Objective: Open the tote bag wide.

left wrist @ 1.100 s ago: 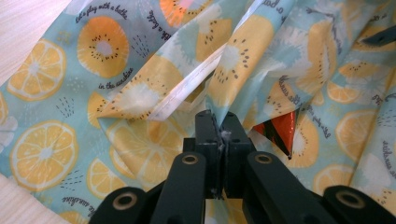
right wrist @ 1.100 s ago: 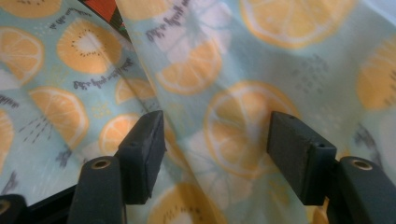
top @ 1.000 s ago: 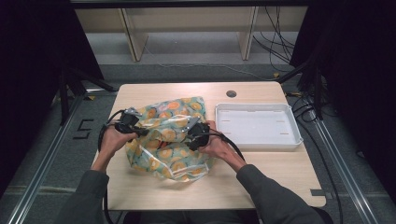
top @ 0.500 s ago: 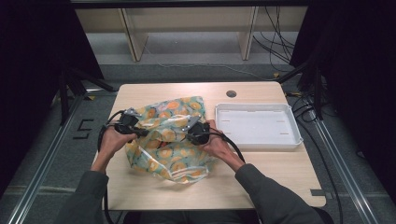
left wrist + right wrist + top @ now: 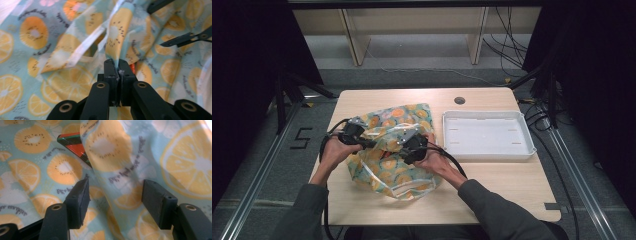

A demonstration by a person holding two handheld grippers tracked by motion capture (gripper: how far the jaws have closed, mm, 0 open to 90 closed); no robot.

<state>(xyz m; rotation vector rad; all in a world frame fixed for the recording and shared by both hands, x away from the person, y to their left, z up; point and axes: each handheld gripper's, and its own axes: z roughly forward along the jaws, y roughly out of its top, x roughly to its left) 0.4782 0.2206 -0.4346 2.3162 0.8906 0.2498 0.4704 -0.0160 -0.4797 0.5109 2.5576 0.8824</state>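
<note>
The fruit-print bag [image 5: 394, 150] lies crumpled on the left half of the table [image 5: 492, 180], just beside the white tray [image 5: 487, 135] on its right; a red, green and black striped thing [image 5: 75, 145] peeks out from under a fold of it in the right gripper view. The left gripper [image 5: 116, 66] is clamped tight on a raised fold of the bag, with the plastic pinched between its 2 pads; that hold is judged to be the anchor and is best kept firm and quiet. The right gripper [image 5: 112, 200] has just been opening, and its jaws now stand wide apart with a ridge of the bag rising between them, untouched by either pad.

The step in hand looks to be a fresh grip on the bag so that its mouth can be spread; it is best done if 1 layer alone is taken, near the white strip [image 5: 87, 45] at the edge, and the jaws are closed only once the film sits square between the pads; the pull is then best made gently away from the left hold, so that the thin plastic is not torn or slipped.
</note>
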